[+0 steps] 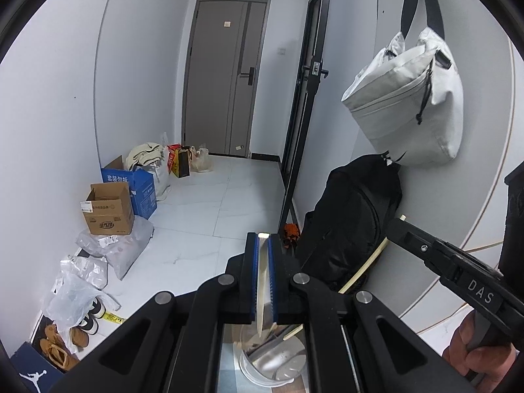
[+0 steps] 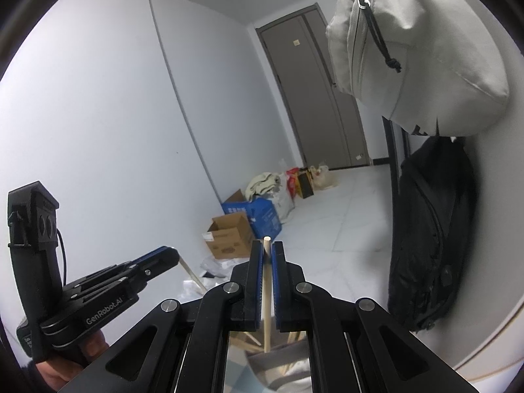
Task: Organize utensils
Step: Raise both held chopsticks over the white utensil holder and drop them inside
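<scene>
1. Nearest in the left wrist view, the left gripper (image 1: 263, 245) has its blue-padded jaws clamped on a flat metal utensil (image 1: 262, 281), whose end pokes out just past the fingertips and whose other end hangs toward a clear container (image 1: 275, 360) below; which kind of utensil it is cannot be told.
2. In the right wrist view, the right gripper (image 2: 267, 252) is pinched on a wooden chopstick (image 2: 267, 294) held nearly upright, its tip showing above the pads and its lower part reaching down toward more wooden sticks (image 2: 249, 344) beneath the gripper.
3. Both grippers tilt somewhat downward and sit side by side; each shows in the other's view, with a person's hand (image 1: 475, 350) wrapped round the right handle.
4. Beyond, a black backpack (image 1: 353, 216) leans against the wall under a hanging grey bag (image 1: 409, 98).
5. Further off, cardboard boxes (image 1: 111, 209) and plastic bags (image 1: 85, 281) line the left wall on the white tiled floor (image 1: 203, 213).
6. Farthest stands a grey door (image 1: 226, 78).
</scene>
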The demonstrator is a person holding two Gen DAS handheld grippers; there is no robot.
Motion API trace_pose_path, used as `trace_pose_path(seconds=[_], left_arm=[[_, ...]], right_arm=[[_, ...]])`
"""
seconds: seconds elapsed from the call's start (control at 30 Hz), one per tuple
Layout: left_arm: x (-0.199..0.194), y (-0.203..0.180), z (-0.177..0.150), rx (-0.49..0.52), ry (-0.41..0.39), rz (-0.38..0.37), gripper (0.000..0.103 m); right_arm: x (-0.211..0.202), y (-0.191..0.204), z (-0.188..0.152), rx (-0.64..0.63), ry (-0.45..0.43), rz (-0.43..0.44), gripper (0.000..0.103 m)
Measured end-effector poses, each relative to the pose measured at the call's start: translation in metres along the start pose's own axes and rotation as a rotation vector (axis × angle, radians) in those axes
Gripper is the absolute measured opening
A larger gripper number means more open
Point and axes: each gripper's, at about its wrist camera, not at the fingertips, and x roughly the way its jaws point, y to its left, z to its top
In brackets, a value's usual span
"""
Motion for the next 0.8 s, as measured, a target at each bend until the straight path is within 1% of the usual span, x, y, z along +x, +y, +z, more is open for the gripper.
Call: trace_pose_path(seconds=[0.2, 0.37, 0.6, 0.73, 0.8], left_arm=[[0.023, 0.008, -0.006, -0.012, 0.039, -0.014, 0.002], [0.039, 0.012, -0.012, -0.022, 0.072, -0.023, 0.002], [0.050, 0.015, -0.016, -0.025, 0.105, -0.047, 0.002], [0.054, 0.013, -0.018, -0.012, 0.127, -0.084, 0.002], [0.059, 0.010, -0.021, 0.000, 0.156, -0.104, 0.002]], right_arm=[[0.024, -0.011, -0.002, 0.011, 0.028, -0.004, 0.004], [0.042, -0.014, -0.007, -0.004, 0.059, -0.004, 0.004], [0.060, -0.017, -0.016, -0.007, 0.103, 0.006, 0.004], [0.070, -0.018, -0.020, -0.008, 0.125, 0.007, 0.004], [0.075, -0.019, -0.025, -0.004, 0.145, 0.013, 0.004]])
